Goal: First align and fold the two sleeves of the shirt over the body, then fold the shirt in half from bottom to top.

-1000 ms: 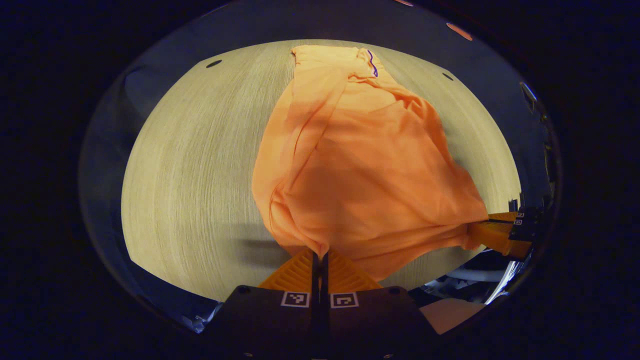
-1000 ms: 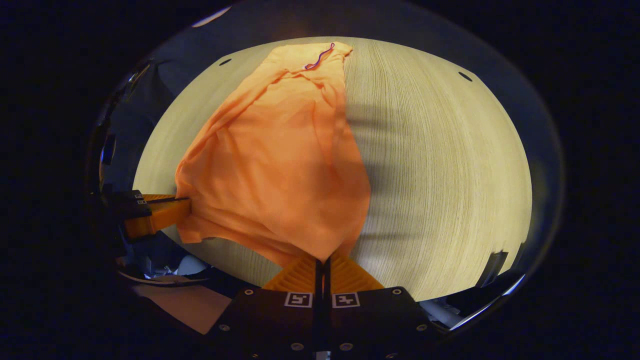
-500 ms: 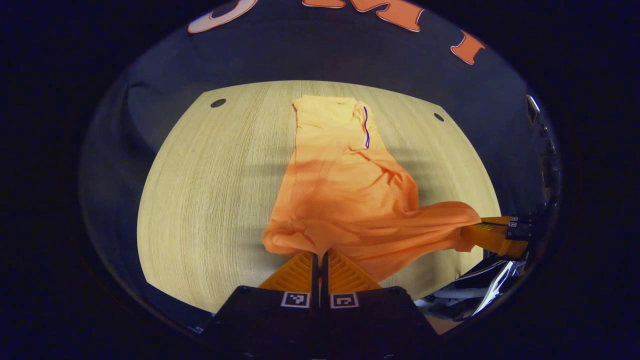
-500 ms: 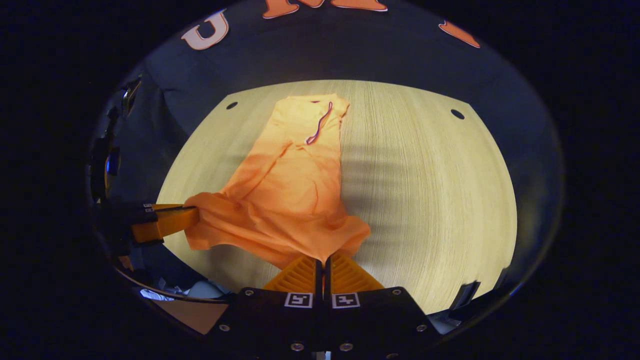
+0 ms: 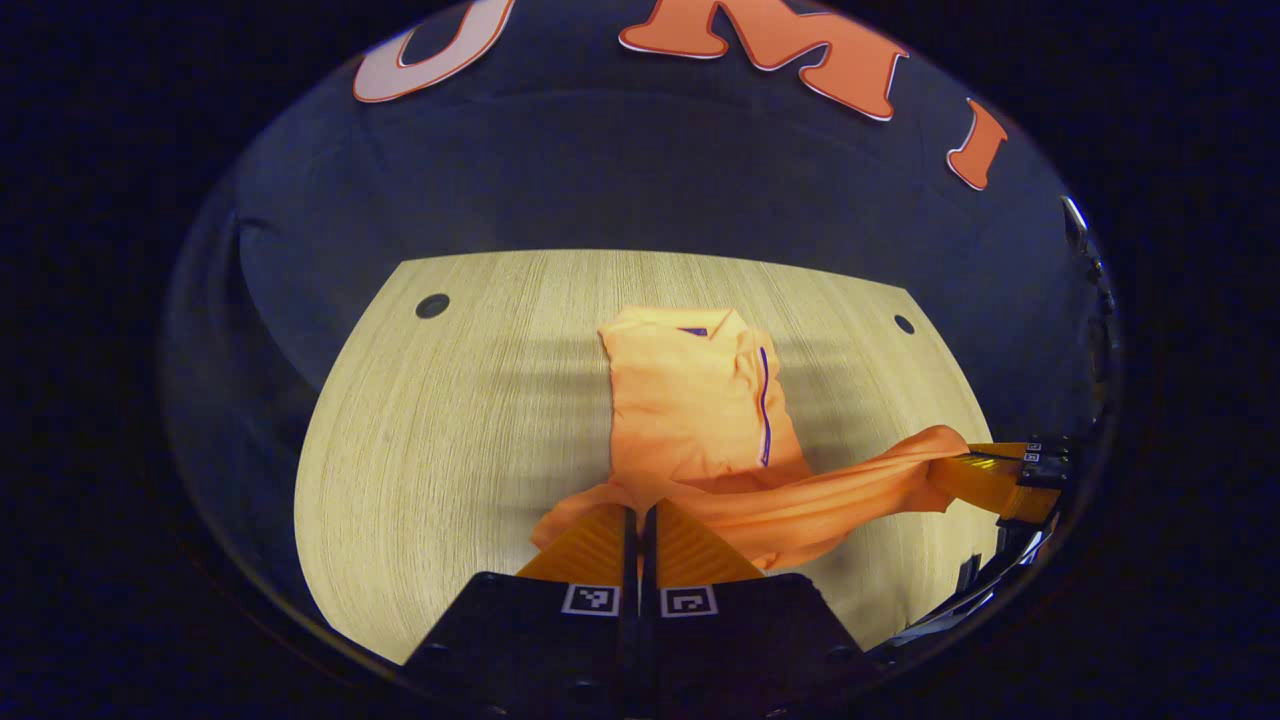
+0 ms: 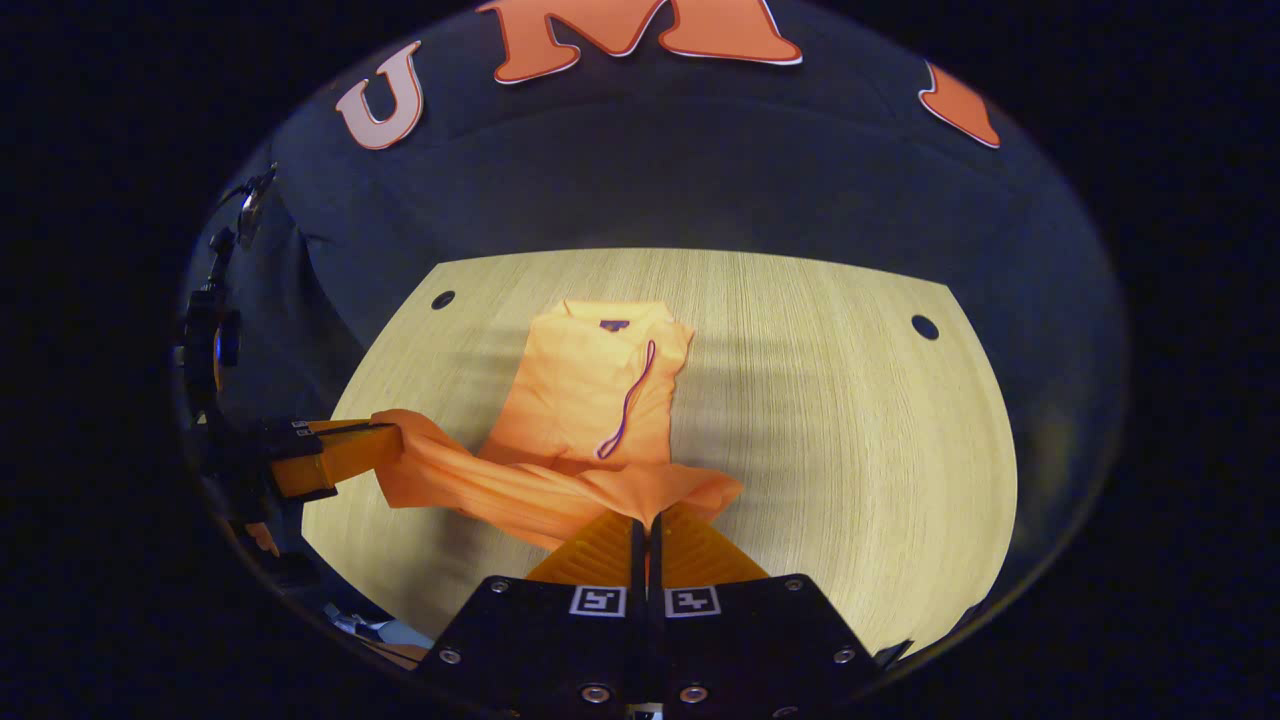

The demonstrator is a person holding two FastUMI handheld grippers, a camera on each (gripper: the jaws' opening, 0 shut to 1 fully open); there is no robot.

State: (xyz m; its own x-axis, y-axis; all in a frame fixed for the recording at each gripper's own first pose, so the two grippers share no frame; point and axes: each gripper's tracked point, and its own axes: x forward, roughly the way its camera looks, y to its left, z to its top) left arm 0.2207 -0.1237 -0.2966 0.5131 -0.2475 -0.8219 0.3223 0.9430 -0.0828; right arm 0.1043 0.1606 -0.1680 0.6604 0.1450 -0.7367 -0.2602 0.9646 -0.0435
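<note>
Sleeves look folded in already, and I've got both the left gripper (image 5: 637,515) and right gripper (image 6: 645,525) clamped on the hem of the shirt (image 5: 700,400) mid-table, near edge lifted, bottom-to-top fold left.

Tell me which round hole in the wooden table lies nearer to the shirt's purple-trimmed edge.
In the left gripper view, the right hole: the purple trim runs down the shirt's right side, while the left hole lies across the table.

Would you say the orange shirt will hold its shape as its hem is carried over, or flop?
Probably flop: the shirt sags between the left gripper and right gripper. Its thin, creased cloth looks light, unlikely to resist.
</note>
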